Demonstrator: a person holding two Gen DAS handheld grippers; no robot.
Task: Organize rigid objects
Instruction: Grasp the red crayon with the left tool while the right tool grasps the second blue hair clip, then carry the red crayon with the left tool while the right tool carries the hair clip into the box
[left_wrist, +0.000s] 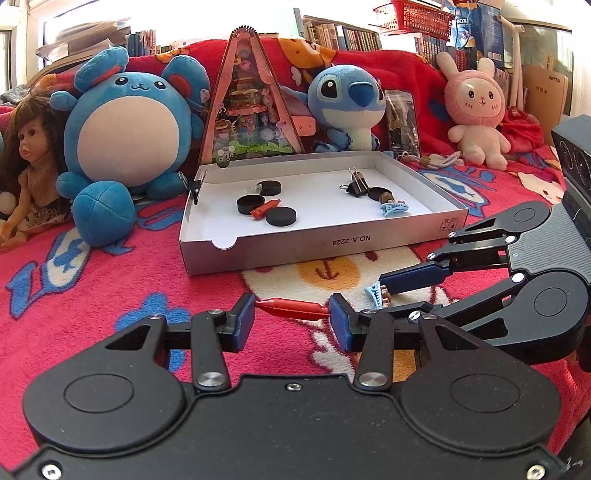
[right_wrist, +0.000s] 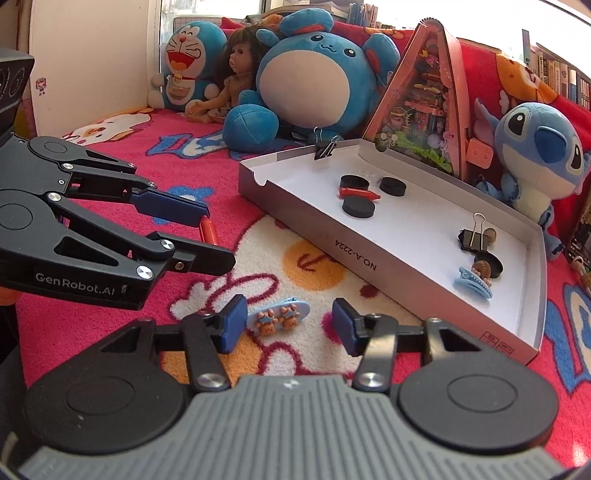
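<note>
The blanket (left_wrist: 92, 295) carries everything. A shallow cardboard tray (left_wrist: 325, 243) is set on it toward the far side, before a row of plush toys (left_wrist: 125, 122). In the tray's left half three black discs (left_wrist: 281, 215) and a red peg (left_wrist: 265, 208) are gathered; near its right edge a black binder clip (left_wrist: 355, 181), a blue hair clip (left_wrist: 394, 208) and some dark round pieces are seen. Another binder clip (right_wrist: 325, 147) is clamped on the tray's far left corner rim.

The left gripper (left_wrist: 292, 309) is closed part-way on a red plastic peg (left_wrist: 291, 308), held end to end between the pads, just above the blanket in front of the tray's near wall. The peg is judged light, stiff and smooth; an end-on hold could let it pivot or pop out, so a hold across its thicker middle would be safer.

The right gripper (right_wrist: 286, 321) is not yet clamped: a blue hair clip with small bear figures (right_wrist: 277, 315) lies flat on the blanket between the jaws, touching the left pad, a gap showing at the right pad. The clip is judged light, hard, slightly fragile at the decorations; its long flat sides are the place to pinch.

From the left wrist view the clip is mostly hidden behind the right gripper's finger (left_wrist: 417, 277). The dark pieces beside the tray's hair clip cannot be identified. No hands are visible.
</note>
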